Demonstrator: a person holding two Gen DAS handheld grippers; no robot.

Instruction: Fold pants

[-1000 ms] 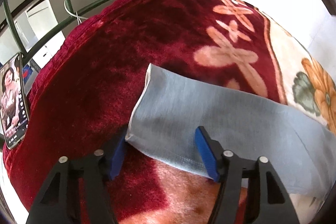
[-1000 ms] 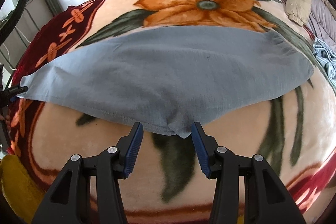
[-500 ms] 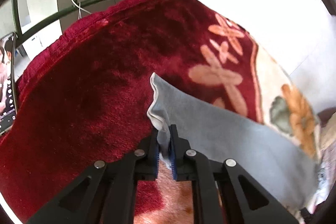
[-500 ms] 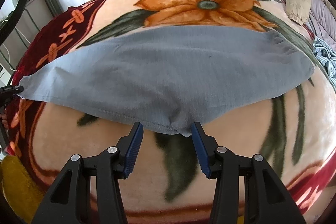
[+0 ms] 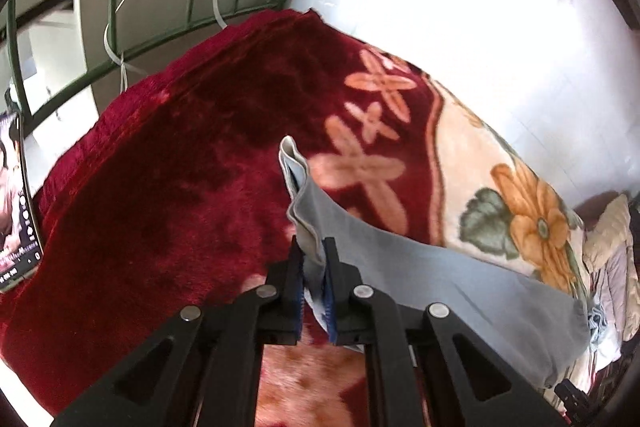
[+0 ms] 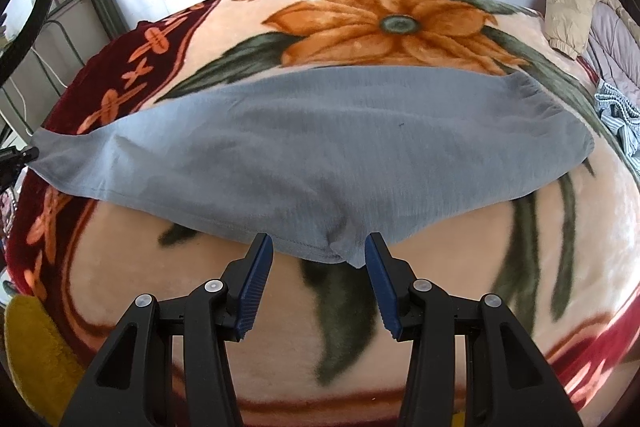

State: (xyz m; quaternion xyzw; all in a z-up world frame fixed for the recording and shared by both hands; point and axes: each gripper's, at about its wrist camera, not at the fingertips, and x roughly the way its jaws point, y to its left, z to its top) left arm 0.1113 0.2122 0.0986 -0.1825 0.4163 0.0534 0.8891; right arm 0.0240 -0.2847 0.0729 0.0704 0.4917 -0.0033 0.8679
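Grey pants (image 6: 304,163) spread long and flat over a flowery blanket (image 6: 400,23) on a bed, already doubled so one leg seems to lie on top of the other, though hard to be sure. No fold across the length made yet, by the look of it; most of the job probably left to do. Leg end of the pants (image 5: 308,211) pinched and raised off the red part of the blanket (image 5: 168,187), bunched up and standing above the pads. Left gripper (image 5: 314,279) squeezed tight on that leg end, cloth poking out between the blue pads and trailing away to the right and down toward the far end. Same pinch just visible at the far left edge of the right wrist view, a little black tip (image 6: 16,159) touching the pointy cloth corner. Right gripper (image 6: 320,271) partway apart, holding nothing, blue pads to either side of the small crotch corner (image 6: 344,255) of the pants, cloth edge just ahead of the tips and between them, not squeezed. Waist end with its gathered band (image 6: 560,131) well off to the right of that gripper. Likely next: close on the near corner, then carry the leg end over toward the waist. Further out, a green metal bed rail (image 5: 160,43), a phone (image 5: 18,203) at the left edge, and a heap of clothes (image 6: 600,27) far right.
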